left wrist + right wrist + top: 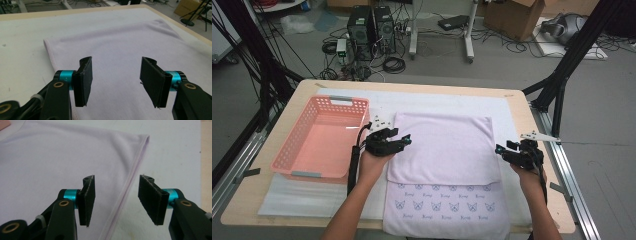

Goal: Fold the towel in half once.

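A pale lilac towel (442, 145) lies folded on the white mat, and its lower layer with small printed motifs (447, 205) reaches toward the table's front edge. My left gripper (405, 141) hovers at the fold's left edge, jaws open with nothing between them. In the left gripper view, the towel (120, 42) spreads out beyond the left gripper (116, 77). My right gripper (501, 150) is at the towel's right edge, also open and empty. In the right gripper view the towel's hemmed edge (130, 182) runs between the jaws of the right gripper (116, 195), below them.
A pink plastic basket (292, 145) stands empty on the left of the table. A white mat (437, 100) covers the wooden tabletop (522, 115). Beyond the far edge are computer towers, cables and a cardboard box on the floor.
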Action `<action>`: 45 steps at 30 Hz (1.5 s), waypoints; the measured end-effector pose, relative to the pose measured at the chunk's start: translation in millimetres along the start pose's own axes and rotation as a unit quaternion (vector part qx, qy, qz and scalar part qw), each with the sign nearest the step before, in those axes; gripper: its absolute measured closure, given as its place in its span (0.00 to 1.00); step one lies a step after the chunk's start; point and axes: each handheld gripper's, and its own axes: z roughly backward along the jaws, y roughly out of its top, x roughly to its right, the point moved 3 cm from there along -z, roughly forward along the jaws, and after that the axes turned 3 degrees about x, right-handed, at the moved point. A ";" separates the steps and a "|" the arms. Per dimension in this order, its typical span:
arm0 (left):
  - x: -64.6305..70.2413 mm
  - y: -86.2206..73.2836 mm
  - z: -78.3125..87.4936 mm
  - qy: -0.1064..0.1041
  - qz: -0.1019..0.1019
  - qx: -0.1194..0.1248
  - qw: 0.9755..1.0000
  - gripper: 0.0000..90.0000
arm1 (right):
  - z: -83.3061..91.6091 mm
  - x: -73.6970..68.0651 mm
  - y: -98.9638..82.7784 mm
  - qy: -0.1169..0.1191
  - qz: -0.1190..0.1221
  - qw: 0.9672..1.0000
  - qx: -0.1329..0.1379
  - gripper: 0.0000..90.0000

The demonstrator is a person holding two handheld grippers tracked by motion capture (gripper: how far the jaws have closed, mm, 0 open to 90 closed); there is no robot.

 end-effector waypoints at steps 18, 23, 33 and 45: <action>9.9 -55.8 39.0 -0.022 0.005 -0.036 0.999 0.43 | 28.5 -23.4 -50.8 0.017 0.018 1.000 -0.005 0.53; 9.9 -66.5 51.1 -0.006 0.003 -0.055 0.998 0.50 | 36.9 -28.7 -53.7 0.019 0.027 0.999 -0.001 0.53; 15.1 -79.3 59.0 0.004 0.011 -0.094 0.996 0.65 | 50.4 -34.2 -63.4 0.024 0.018 1.000 -0.004 0.54; 21.2 -79.9 64.1 0.014 -0.011 -0.081 0.997 0.92 | 37.8 -45.1 -71.8 0.025 0.033 0.998 -0.054 0.67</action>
